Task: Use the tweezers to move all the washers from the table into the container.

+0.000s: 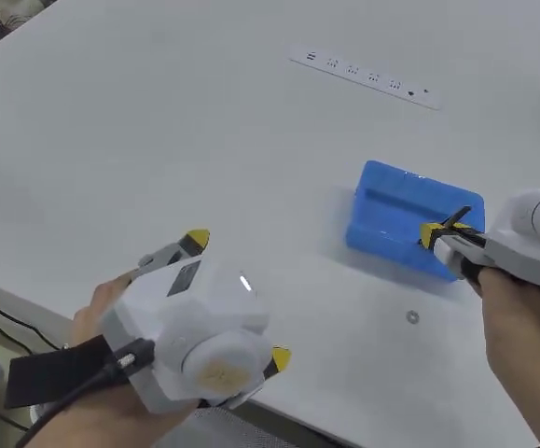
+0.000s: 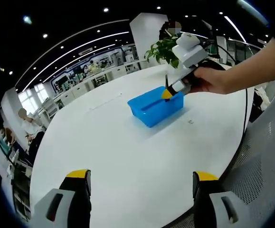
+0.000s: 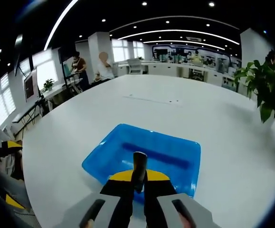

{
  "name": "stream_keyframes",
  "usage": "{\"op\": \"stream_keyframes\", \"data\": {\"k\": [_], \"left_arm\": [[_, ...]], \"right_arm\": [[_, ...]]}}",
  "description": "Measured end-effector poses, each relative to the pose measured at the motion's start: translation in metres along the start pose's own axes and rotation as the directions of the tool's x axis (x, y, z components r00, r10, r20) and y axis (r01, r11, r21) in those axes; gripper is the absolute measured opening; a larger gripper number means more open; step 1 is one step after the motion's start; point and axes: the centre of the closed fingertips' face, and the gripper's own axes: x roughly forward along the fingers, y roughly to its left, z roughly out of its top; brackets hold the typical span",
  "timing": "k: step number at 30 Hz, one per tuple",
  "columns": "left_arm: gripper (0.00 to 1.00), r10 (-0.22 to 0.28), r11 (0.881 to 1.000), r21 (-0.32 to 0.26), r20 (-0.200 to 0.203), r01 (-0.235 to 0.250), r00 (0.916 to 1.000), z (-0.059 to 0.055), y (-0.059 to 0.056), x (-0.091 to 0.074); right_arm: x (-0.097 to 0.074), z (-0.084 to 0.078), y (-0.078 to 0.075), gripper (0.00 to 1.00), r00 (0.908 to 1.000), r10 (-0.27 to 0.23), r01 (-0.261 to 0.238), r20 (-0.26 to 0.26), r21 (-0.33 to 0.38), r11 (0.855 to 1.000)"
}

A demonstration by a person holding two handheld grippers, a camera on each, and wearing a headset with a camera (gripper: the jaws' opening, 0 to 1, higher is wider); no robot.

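A blue container (image 1: 409, 217) stands on the white table (image 1: 158, 140). My right gripper (image 1: 435, 235) is shut on black tweezers (image 1: 457, 221), whose tip hangs over the container's near right part. In the right gripper view the tweezers (image 3: 138, 167) stick up between the shut jaws (image 3: 135, 183) above the container (image 3: 161, 154). Whether the tip holds a washer is too small to tell. One washer (image 1: 412, 317) lies on the table in front of the container. My left gripper (image 1: 239, 299) is open and holds nothing, at the near left. The left gripper view shows its wide jaws (image 2: 142, 180), the container (image 2: 151, 108) and the washer (image 2: 191, 122).
A white power strip (image 1: 363, 77) lies at the far side of the table. The near table edge runs just below the left gripper, with a mesh chair (image 2: 265, 156) beside it. A potted plant (image 2: 163, 47) stands behind the table. People stand far off.
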Motion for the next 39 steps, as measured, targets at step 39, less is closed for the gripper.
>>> {"op": "stream_keyframes", "data": {"k": [39], "left_arm": [[0.89, -0.032, 0.999, -0.023, 0.030, 0.032, 0.9990, 0.006, -0.004, -0.002]], "right_arm": [[-0.074, 0.003, 0.025, 0.03, 0.9930, 0.052, -0.060, 0.106, 0.071, 0.996]]}}
